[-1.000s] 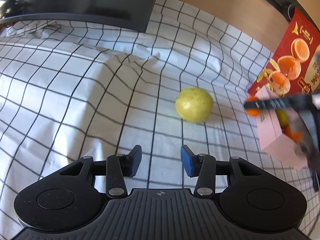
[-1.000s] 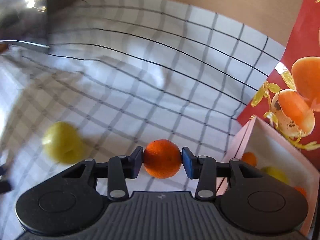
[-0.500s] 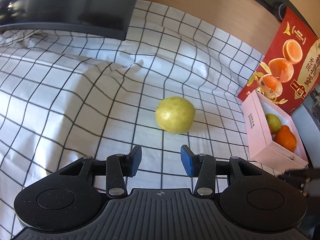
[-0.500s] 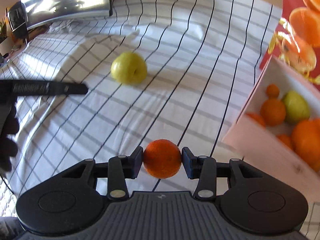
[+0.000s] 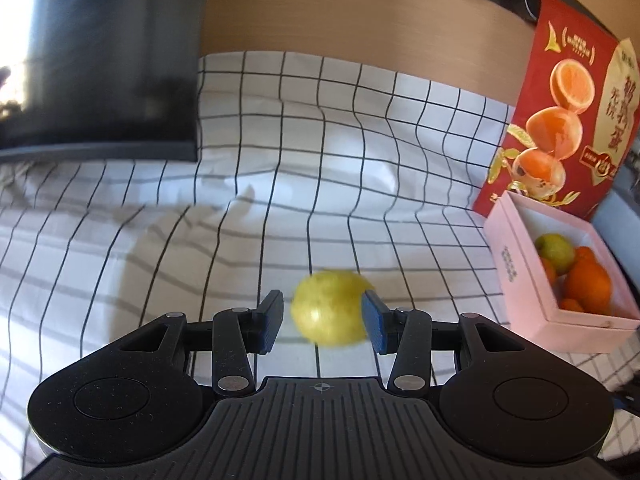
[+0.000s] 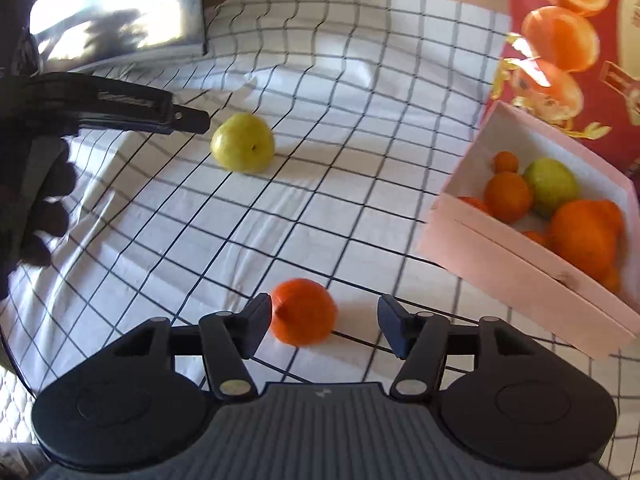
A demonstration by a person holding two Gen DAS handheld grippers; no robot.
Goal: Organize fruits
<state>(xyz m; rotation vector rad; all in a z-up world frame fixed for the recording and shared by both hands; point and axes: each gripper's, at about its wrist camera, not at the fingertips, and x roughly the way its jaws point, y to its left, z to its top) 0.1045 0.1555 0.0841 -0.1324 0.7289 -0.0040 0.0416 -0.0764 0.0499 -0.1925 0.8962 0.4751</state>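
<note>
Nearest, in the right wrist view: the right gripper point(image 6: 324, 313), fingers spread and only just opened wider, with a small orange point(image 6: 303, 312) between them on the checked cloth point(image 6: 360, 128). Left finger pad touching or just short of the orange's side, hard to tell which. Right finger point(image 6: 390, 314) clear of it, a strip of bare cloth in between. No clamp on the fruit.

Further out on the same cloth, to the left: a yellow-green fruit point(image 6: 242, 142), round, stem dimple toward the camera, resting alone. Just beside its left edge, the black tip of the left gripper point(image 6: 196, 121), reaching in from the left, with the left hand point(image 6: 36, 184) wrapped round the handle behind it. From the left wrist view, fingers apart here too. Yellow-green fruit blurred and framed in the gap, its right edge overlapped by the right blue pad, a sliver of cloth showing by the left pad. Not pressed from both sides; actual contact impossible to judge.

Off to the right, a pink box point(image 6: 500, 256), open-topped, resting on the cloth, apart from both loose fruits. Inside: several oranges of mixed size, one large orange point(image 6: 584, 232) at the near end, and one green fruit point(image 6: 551, 186) toward the back.

Behind the box, upright: a red packet point(image 5: 568, 80) printed with oranges. Farthest back, a dark screen point(image 5: 100, 60) at the left, and a wooden board point(image 5: 360, 20) along the far edge.
</note>
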